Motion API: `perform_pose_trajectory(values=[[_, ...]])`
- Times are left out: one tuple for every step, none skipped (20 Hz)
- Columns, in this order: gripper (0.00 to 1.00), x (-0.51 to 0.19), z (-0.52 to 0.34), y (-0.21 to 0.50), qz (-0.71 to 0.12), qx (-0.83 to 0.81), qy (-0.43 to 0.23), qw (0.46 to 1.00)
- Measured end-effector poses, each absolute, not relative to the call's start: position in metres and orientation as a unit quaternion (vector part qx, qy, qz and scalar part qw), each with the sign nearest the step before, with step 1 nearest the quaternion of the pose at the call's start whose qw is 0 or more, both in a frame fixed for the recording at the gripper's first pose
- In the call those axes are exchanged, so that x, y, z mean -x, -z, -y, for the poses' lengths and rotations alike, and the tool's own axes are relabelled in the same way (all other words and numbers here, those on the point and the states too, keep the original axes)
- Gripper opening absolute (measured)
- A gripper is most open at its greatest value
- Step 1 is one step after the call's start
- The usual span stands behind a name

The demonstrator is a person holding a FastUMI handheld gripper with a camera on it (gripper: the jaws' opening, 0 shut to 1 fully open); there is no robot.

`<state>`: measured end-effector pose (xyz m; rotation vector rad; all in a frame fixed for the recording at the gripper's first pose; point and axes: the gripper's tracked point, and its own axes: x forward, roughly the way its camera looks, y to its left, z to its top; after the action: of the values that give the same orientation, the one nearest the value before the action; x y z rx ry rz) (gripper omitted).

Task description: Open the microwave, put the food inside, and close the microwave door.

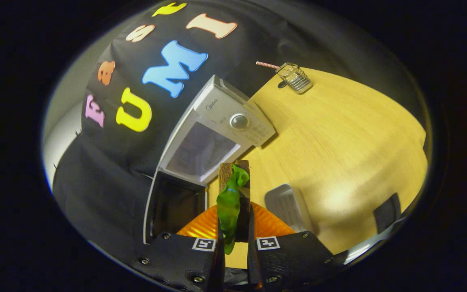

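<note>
Food (233, 200) is held tight between the two fingers of the tongs (235, 239). It looks like a brown slice with a green leafy bit on it, and it stands up on its edge. Both fingers press on its sides, so the tongs are clenched on the food.

The microwave (233, 111) sits on the yellow wooden counter (339, 134), just beyond the tongs. Its door (201, 152) with the window is swung open. The dark inside of the microwave (174, 207) shows just ahead of the fingers and a little off to one side. So I think the first job, opening the door, is done.

The food is not inside yet. It is up in the tongs, above an orange ridged plate (270, 225) that lies right under the fingers. What is left, I think, is to carry the food into the dark opening, let go of it, and then push the door shut.

Far across the counter there is a small wire basket (296, 77) with a pink straw (266, 65) sticking out. A grey thing (288, 202) lies near the plate; I cannot tell what it is.
</note>
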<state>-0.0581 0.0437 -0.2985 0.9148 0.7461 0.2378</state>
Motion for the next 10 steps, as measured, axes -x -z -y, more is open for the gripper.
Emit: perform_pose_trajectory(values=[[0.22,0.052,-0.051,0.294,-0.339,-0.46,-0.111,0.813],[0.22,0.045,-0.058,0.292,-0.329,-0.486,-0.108,0.803],[0.22,0.037,-0.065,0.292,-0.322,-0.509,-0.104,0.791],[0.22,0.029,-0.073,0.292,-0.316,-0.528,-0.101,0.782],[0.22,0.019,-0.081,0.293,-0.308,-0.546,-0.098,0.773],[0.22,0.008,-0.091,0.294,-0.299,-0.562,-0.095,0.765],[0.22,-0.003,-0.1,0.295,-0.292,-0.577,-0.092,0.757],[0.22,-0.015,-0.111,0.296,-0.284,-0.59,-0.092,0.75],[0.22,-0.025,-0.12,0.296,-0.28,-0.6,-0.092,0.744],[0.22,-0.037,-0.129,0.3,-0.277,-0.607,-0.091,0.739]])
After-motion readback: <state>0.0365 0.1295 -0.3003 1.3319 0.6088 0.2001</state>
